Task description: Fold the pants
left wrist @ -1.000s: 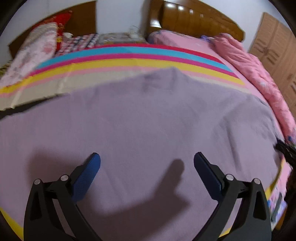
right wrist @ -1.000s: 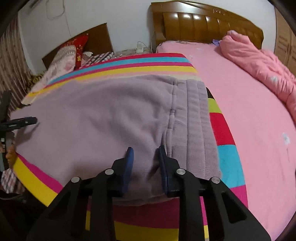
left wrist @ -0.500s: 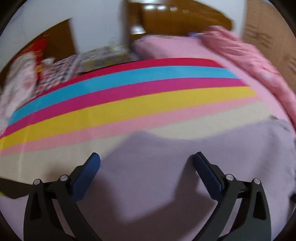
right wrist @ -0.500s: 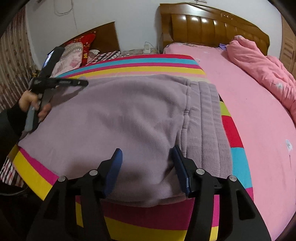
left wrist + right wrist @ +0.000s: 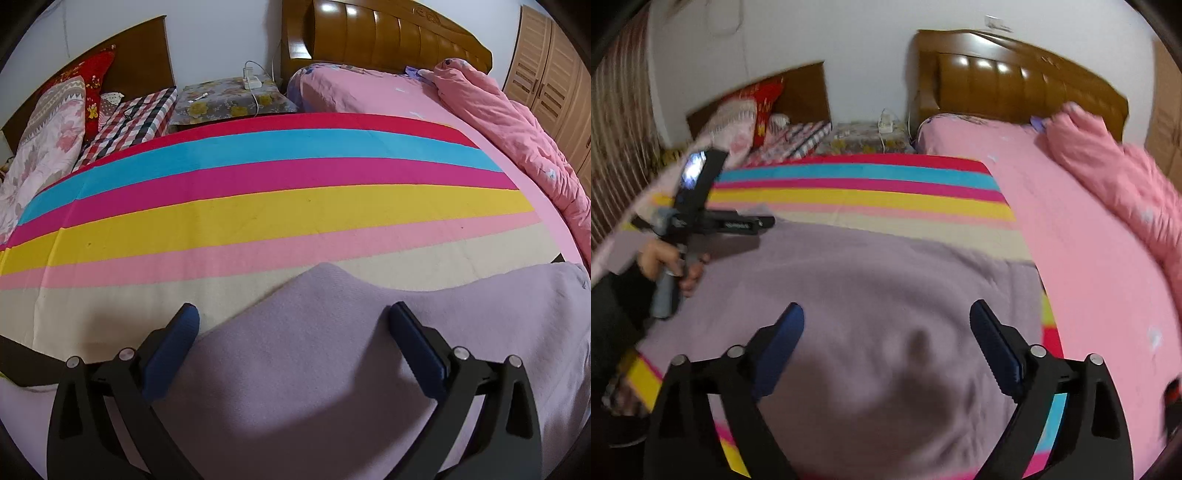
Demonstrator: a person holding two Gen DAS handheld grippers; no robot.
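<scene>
Right wrist view: my right tool point(image 5: 886, 343) has just been opening, nothing between; left tool point(image 5: 293, 339) apart. Next, pinch the pants point(image 5: 868, 273) edge squarely.

Black tool point(image 5: 886, 332) frames carry blue pads point(image 5: 783, 343), silver screws; dark sleeve point(image 5: 613, 299).

Striped sheet point(image 5: 258, 221) spread across the near bed, bands of red, blue, magenta, yellow, pink and cream. Beyond it, a pink bed point(image 5: 369, 92) with a crumpled pink quilt point(image 5: 517, 136) and wooden headboard point(image 5: 388, 33). Between the beds, a floral-covered nightstand point(image 5: 229, 99) bearing a white charger point(image 5: 253, 82). At left, floral pillow point(image 5: 48, 133), red pillow point(image 5: 96, 85), checked cloth point(image 5: 129, 122). Wardrobe point(image 5: 554, 74) at far right.
</scene>
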